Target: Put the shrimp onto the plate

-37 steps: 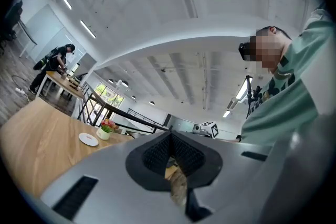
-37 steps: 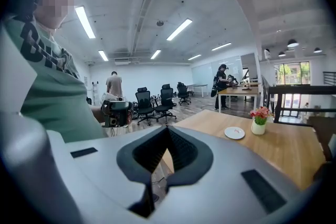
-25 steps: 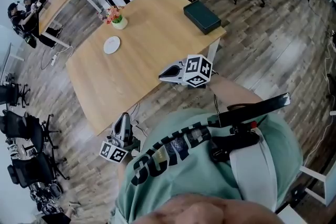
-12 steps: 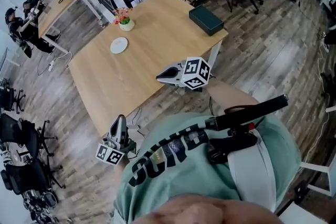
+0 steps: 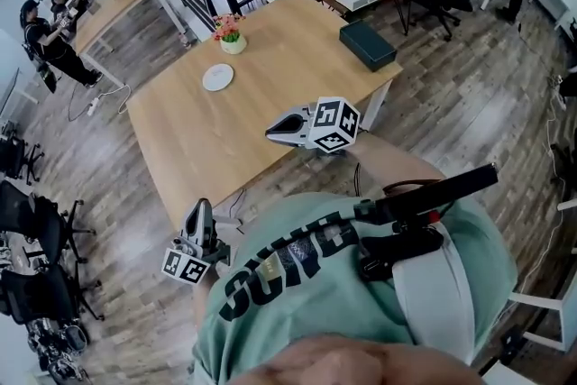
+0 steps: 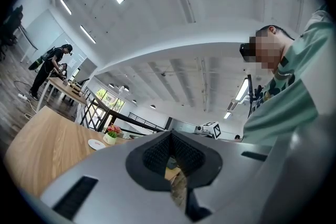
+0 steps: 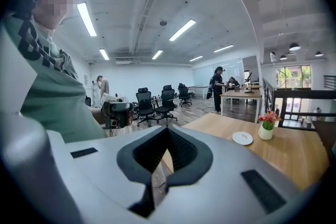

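Left gripper [image 5: 200, 212] clenched, empty, beside the table [image 5: 270, 50]; right gripper [image 5: 273, 132] likewise, at its near edge; plate [image 5: 217, 77] well apart.

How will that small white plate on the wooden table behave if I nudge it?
The plate looks shallow and flat-bottomed, so it would probably slide rather than tip on the smooth wooden table. It seems small and glazed: likely light, slippery, and chippable. The flower pot stands nearby, so a hard push that way might knock it.
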The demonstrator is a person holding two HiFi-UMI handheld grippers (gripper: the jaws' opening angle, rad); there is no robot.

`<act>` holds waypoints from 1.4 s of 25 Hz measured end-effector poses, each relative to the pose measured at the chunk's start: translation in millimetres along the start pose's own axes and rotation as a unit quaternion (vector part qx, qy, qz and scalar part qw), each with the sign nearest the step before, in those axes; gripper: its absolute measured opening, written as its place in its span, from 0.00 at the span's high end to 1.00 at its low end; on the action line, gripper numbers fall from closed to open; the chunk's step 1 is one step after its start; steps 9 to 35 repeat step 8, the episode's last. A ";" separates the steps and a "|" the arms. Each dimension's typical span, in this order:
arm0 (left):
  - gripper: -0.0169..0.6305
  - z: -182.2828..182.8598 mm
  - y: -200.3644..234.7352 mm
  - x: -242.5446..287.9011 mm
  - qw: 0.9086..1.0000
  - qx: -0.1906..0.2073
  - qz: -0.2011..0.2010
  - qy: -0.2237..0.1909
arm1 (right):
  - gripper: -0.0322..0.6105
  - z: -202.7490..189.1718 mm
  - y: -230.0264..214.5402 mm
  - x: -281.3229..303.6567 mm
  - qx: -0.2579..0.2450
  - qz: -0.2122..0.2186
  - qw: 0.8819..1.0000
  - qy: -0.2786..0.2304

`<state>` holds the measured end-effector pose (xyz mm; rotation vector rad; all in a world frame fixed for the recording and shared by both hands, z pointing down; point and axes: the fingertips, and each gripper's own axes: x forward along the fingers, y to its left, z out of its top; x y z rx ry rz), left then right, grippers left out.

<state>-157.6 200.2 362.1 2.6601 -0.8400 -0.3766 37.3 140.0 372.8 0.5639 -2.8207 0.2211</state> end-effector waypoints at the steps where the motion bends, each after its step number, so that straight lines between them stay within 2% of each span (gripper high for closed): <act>1: 0.98 0.3 -0.3 1.1 1.000 0.001 0.000 -0.002 | 0.94 -0.3 -0.8 -0.6 -0.001 0.001 1.000 0.001; 8: 0.98 0.1 -4.2 14.5 1.000 0.003 0.001 -0.008 | 0.94 2.9 -11.9 -9.6 -0.010 0.004 1.000 0.002; 35: 0.98 0.1 -4.2 14.5 1.000 0.003 0.001 -0.008 | 0.94 2.9 -11.9 -9.6 -0.010 0.004 1.000 0.002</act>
